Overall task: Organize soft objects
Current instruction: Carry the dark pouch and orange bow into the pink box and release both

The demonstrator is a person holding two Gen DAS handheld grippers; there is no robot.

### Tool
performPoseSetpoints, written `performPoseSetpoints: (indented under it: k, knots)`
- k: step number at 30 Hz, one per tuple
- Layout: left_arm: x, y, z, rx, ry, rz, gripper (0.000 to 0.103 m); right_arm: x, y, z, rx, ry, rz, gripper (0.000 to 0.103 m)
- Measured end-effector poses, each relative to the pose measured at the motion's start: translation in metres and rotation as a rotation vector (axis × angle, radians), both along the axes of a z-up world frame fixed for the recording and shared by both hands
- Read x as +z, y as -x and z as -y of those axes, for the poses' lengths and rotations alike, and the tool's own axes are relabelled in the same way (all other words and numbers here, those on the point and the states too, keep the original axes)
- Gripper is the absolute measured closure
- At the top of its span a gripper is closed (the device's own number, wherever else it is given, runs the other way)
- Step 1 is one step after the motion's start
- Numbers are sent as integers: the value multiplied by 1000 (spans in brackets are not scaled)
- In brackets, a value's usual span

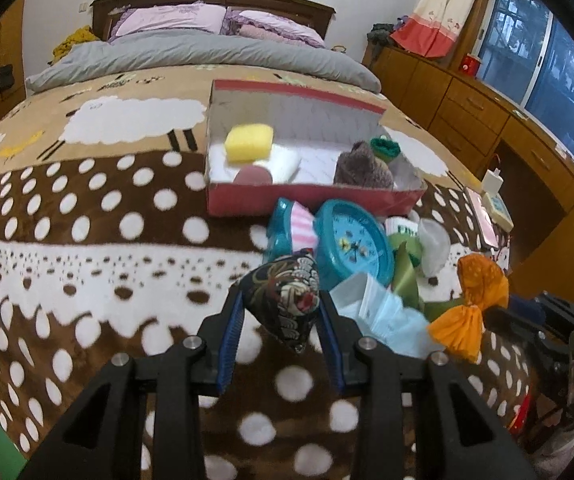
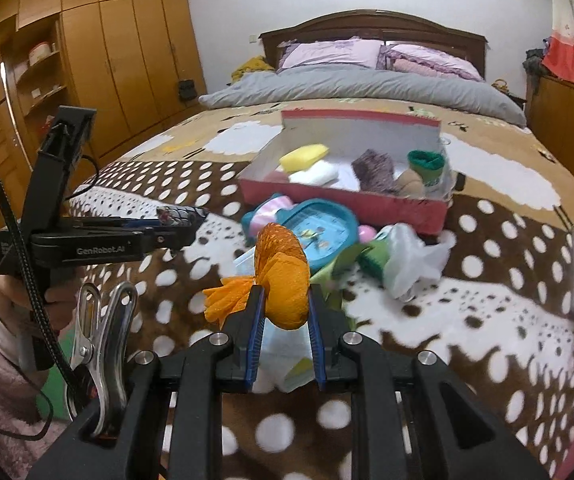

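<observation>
Our left tool [image 1: 281,312] was clamped on a dark patterned fabric pouch [image 1: 287,300], our right tool [image 2: 285,312] on a crinkled orange cloth bundle [image 2: 283,280], both lifted above the bed's near edge. Both looked light and squashy, so a mid-body pinch seemed safe. The red cardboard box [image 1: 307,196] sat mid-bed on the plush dotted blanket [image 1: 87,280], which was probably slightly yielding. Wooden wardrobes [image 2: 119,48] lined the room.
</observation>
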State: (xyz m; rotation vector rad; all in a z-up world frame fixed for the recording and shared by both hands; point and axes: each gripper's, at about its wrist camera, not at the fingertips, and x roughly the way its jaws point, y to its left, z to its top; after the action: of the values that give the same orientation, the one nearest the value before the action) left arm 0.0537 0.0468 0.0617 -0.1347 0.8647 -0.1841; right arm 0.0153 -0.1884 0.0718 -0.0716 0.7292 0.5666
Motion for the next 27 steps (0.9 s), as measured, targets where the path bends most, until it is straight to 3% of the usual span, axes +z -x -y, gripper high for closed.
performPoseSetpoints:
  k: [19,27]
  knots:
    - [25,-51,17,-22,-41,73,65,17,-49,25,-92,78,49,81]
    - [23,-85,30,-41,-44,59,65,25,-76,31,-129,91,60,81]
